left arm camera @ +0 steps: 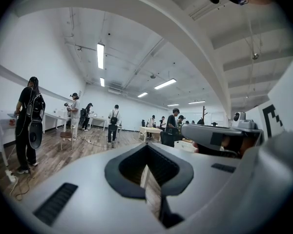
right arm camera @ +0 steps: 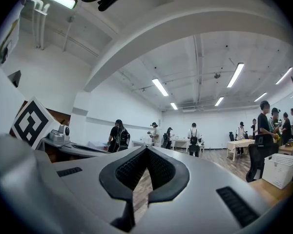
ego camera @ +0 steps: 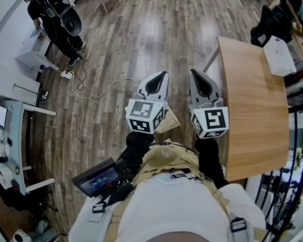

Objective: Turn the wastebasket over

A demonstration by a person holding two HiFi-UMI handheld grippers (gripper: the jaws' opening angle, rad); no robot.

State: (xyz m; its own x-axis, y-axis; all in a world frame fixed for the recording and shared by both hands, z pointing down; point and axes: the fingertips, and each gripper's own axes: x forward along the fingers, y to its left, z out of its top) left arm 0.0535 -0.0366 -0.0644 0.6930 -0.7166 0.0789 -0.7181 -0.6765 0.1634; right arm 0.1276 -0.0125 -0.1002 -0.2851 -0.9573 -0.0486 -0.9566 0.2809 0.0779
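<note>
The left tool (ego camera: 162, 75) has its jaws pressed together: in the left gripper view (left arm camera: 146, 148) the dark pads meet at the tips, and only floor shows through the gap behind them. The right tool (ego camera: 194, 73) is pressed together in the same way, and the right gripper view (right arm camera: 146, 150) shows nothing between its pads. Both tools point level and forward, side by side and apart from each other, above the wooden floor (ego camera: 141, 39). Each carries its marker cube (ego camera: 144, 116) just ahead of the person's dark sleeves.

To the right of the right tool lies a wooden tabletop (ego camera: 247, 115). The white wastebasket (ego camera: 279, 55) sits at its far end, well apart from both tools. In the right gripper view the wastebasket (right arm camera: 281, 169) shows a latticed wall with a plain rim at the top, so it appears to stand open side up.

Further out, a white cable (ego camera: 98, 92) runs across the floor towards a person in dark clothes (ego camera: 50, 14), who stands at a white table by the left wall.
</note>
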